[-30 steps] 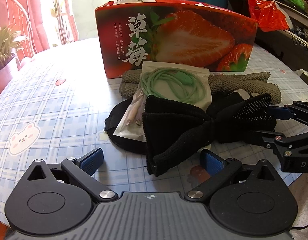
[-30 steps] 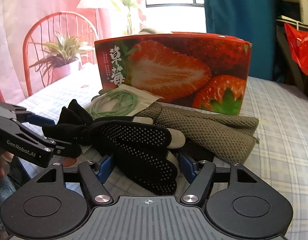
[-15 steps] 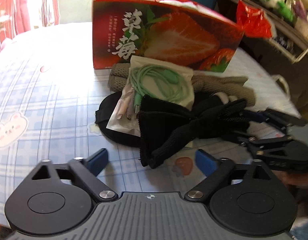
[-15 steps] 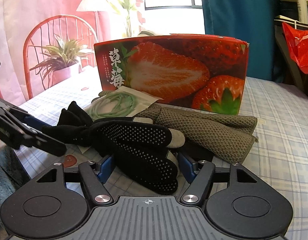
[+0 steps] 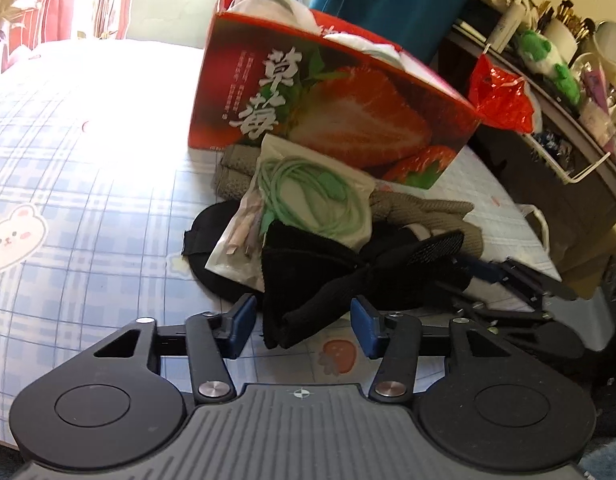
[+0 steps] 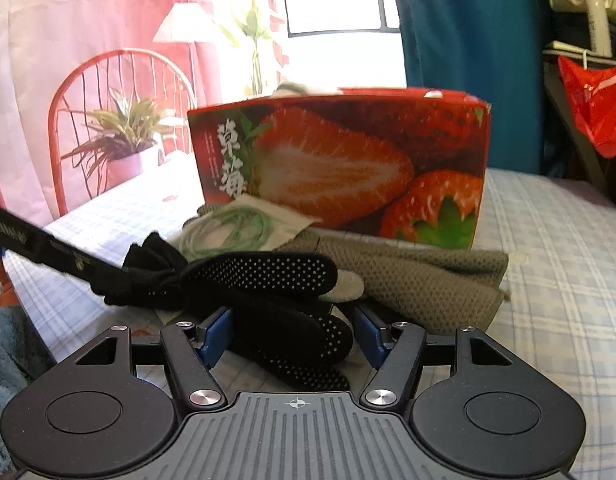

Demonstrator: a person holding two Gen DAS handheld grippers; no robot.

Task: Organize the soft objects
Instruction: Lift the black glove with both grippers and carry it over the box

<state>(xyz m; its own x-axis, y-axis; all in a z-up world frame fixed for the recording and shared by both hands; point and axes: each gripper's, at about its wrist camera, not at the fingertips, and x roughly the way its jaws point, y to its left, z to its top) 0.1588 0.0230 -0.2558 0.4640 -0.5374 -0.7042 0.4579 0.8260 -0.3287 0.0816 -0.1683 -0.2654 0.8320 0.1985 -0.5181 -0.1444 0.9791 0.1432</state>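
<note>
A pair of black socks with white grip dots lies twisted at the table's near edge. Around its cuff end stands my left gripper. The jaws are closing, and a gap shows between each blue pad and the fabric. My right gripper is shut on the toe end, and the dotted fabric fills the space between its pads. It also shows at the right of the left wrist view as the right gripper. Behind the socks lie a grey-green knit cloth and a bagged green cable.
A red strawberry box stands behind the pile with white stuff inside. A black round pad lies under the bag. The checked tablecloth stretches left. A red chair, a potted plant and a cluttered shelf surround the table.
My left gripper's jaws have drawn in from wide to close around the sock's cuff, and its view has rolled and come nearer. The right gripper has kept still on the toe end.
</note>
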